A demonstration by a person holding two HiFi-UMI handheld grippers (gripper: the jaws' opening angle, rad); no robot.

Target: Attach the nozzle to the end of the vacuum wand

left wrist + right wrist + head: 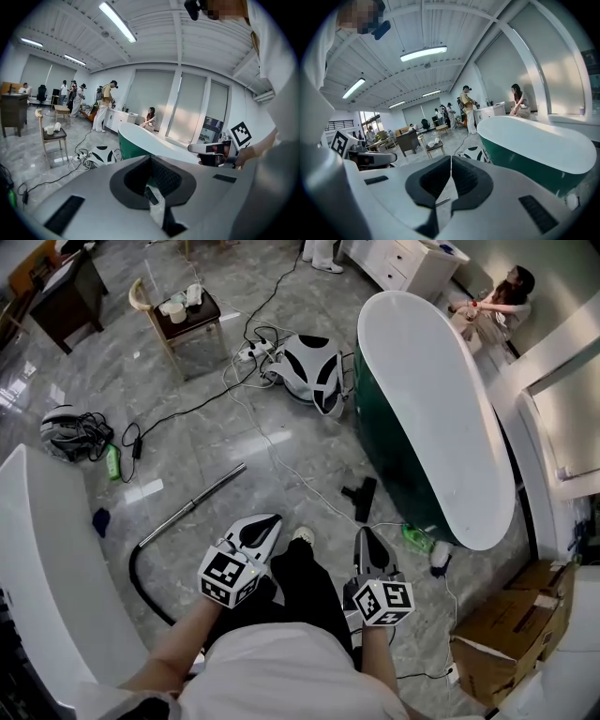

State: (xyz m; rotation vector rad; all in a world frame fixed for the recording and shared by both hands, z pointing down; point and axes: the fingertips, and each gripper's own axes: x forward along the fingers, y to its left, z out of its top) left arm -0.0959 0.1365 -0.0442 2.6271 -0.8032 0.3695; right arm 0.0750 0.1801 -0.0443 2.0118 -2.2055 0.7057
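Note:
The vacuum wand (pixel 194 504), a silver tube, lies aslant on the grey marble floor, with a black hose (pixel 136 573) curving off its lower left end. The black nozzle (pixel 361 495) lies on the floor to its right, beside the bathtub and apart from the wand. My left gripper (pixel 272 520) is shut and empty, held above the floor between the wand and the nozzle. My right gripper (pixel 363 533) is shut and empty too, just short of the nozzle. In their own views the left gripper (pixel 151 158) and the right gripper (pixel 451 157) both show the jaws together.
A green bathtub with a white rim (pixel 441 409) stands at the right. The white and black vacuum body (pixel 314 371) sits beyond, with cables across the floor. A chair with cups (pixel 183 315), cardboard boxes (pixel 506 624), a white surface (pixel 47 559) and a seated person (pixel 497 301) ring the space.

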